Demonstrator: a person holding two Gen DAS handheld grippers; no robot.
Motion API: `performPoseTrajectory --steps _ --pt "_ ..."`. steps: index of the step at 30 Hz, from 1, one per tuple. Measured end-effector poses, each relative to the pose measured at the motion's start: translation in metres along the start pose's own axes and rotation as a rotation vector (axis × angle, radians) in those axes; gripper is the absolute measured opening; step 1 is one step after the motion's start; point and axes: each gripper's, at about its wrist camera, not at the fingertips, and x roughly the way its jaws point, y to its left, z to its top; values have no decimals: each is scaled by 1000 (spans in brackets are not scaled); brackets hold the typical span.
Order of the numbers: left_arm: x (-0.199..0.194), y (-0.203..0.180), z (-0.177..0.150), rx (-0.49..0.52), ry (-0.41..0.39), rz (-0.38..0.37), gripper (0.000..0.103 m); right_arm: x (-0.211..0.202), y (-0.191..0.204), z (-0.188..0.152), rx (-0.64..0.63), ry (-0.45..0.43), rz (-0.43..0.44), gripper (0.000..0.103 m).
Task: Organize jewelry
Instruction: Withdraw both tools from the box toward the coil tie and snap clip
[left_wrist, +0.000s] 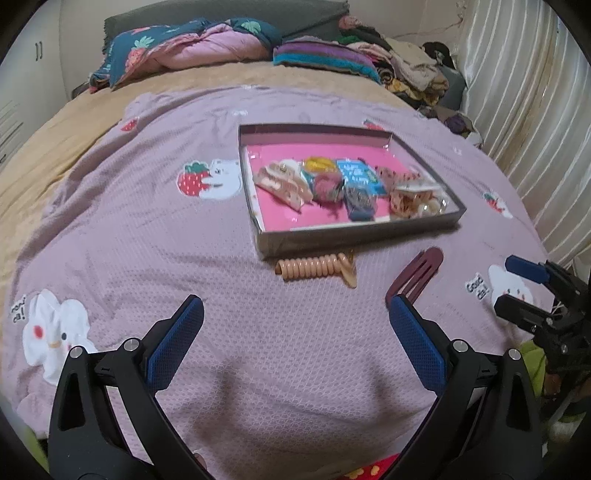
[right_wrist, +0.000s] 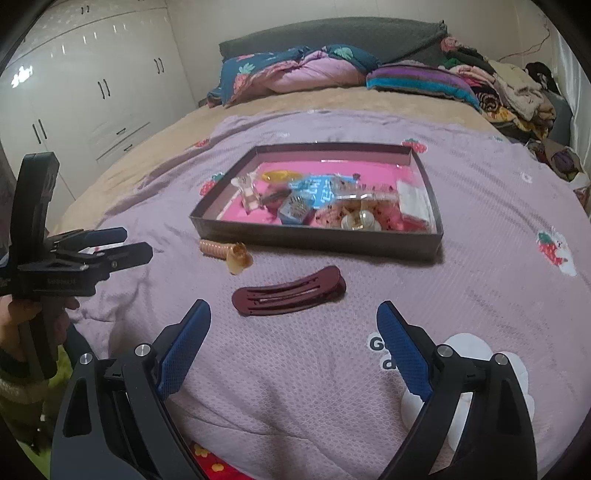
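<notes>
Both grippers, left gripper (left_wrist: 295, 332) and right gripper (right_wrist: 293, 338), hover spread wide and empty over the bed (right_wrist: 295, 369). A maroon hair clip (right_wrist: 290, 291) (nearest the right gripper) lies outside the jewelry tray (right_wrist: 317, 240), apparently awaiting pickup.

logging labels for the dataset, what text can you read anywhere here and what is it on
"Good da!" on the blanket print beside a white bunny.
Small lettering by the other bunny: too blurred to read.
White lettering on the blue packet in the tray: too blurred to read.
</notes>
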Motion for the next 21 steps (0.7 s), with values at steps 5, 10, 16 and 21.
performPoseTrajectory --steps 5,10,16,21 --pt "12 0 -4 2 29 -5 94 10 -5 -3 6 24 -2 91" --pt "21 -1 -6 5 47 -8 94 20 -9 -5 12 43 -3 91" --pt "29 0 -6 -2 62 -9 94 39 -14 -4 16 76 2 91" --pt "36 5 -4 -17 65 -15 94 57 -19 0 39 110 20 91"
